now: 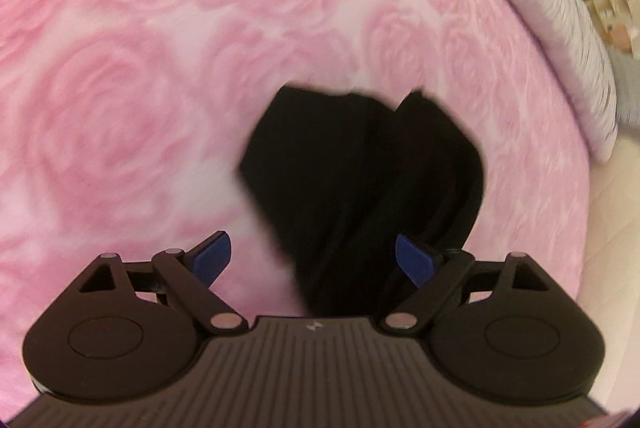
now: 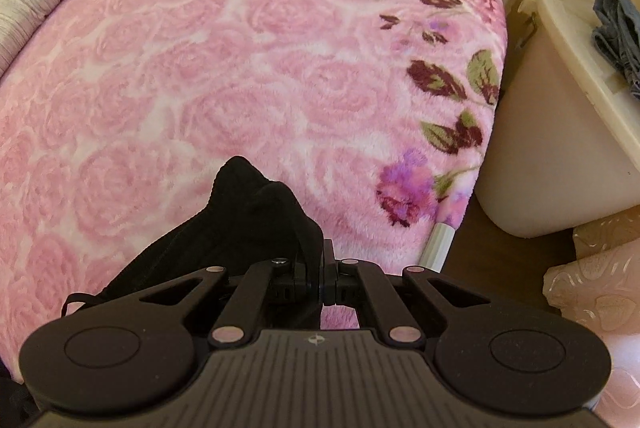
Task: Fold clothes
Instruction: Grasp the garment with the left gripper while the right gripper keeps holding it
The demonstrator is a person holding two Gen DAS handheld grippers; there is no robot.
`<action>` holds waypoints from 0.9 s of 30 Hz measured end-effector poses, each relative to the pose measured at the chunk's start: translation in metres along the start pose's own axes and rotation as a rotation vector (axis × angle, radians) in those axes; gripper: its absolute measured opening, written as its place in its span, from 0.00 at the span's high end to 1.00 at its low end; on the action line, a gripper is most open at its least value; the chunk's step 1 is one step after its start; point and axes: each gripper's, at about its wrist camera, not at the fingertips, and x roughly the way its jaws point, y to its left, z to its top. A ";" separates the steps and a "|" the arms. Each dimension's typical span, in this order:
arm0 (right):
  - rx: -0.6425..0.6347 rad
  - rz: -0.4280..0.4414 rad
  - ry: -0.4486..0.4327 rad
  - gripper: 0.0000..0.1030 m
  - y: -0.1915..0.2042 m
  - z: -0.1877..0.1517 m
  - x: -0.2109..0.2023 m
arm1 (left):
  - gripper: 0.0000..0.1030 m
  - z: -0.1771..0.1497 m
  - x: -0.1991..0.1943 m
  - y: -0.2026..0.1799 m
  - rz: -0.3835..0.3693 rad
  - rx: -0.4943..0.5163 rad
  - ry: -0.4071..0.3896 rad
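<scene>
Pink rose-patterned blanket point(image 2: 248, 40) is covering the bed, with a black garment point(image 1: 360, 180) hanging bunched above it. The right gripper point(image 2: 322, 278) is clenching a fold of it, while the left gripper point(image 1: 314, 258) is standing released, the cloth trailing toward twelve o'clock between its pads. Motion blur is obscuring the garment's type and lower edge.

Left tool point(image 1: 314, 260) agape, right tool point(image 2: 322, 278) clamped.

Both grippers matte black, ribbed housings, silver pivot pins. Left gripper point(image 1: 314, 262) has blue fingertip pads point(image 1: 212, 257).
</scene>
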 end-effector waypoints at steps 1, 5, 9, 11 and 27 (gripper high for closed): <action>0.004 -0.001 0.002 0.99 0.000 0.000 0.001 | 0.16 0.006 0.003 -0.005 -0.007 -0.007 -0.002; 0.018 -0.004 0.011 0.99 -0.003 -0.003 0.003 | 0.17 0.028 0.015 -0.026 -0.029 -0.011 0.006; 0.009 -0.010 0.016 0.99 -0.004 -0.008 0.004 | 0.20 0.039 0.028 -0.041 -0.053 -0.013 0.031; 0.011 -0.013 0.020 0.98 -0.005 -0.010 0.004 | 0.21 0.042 0.031 -0.046 -0.067 -0.013 0.037; 0.022 0.044 0.027 0.98 -0.011 -0.023 -0.006 | 0.95 0.015 0.034 -0.048 -0.023 0.198 0.069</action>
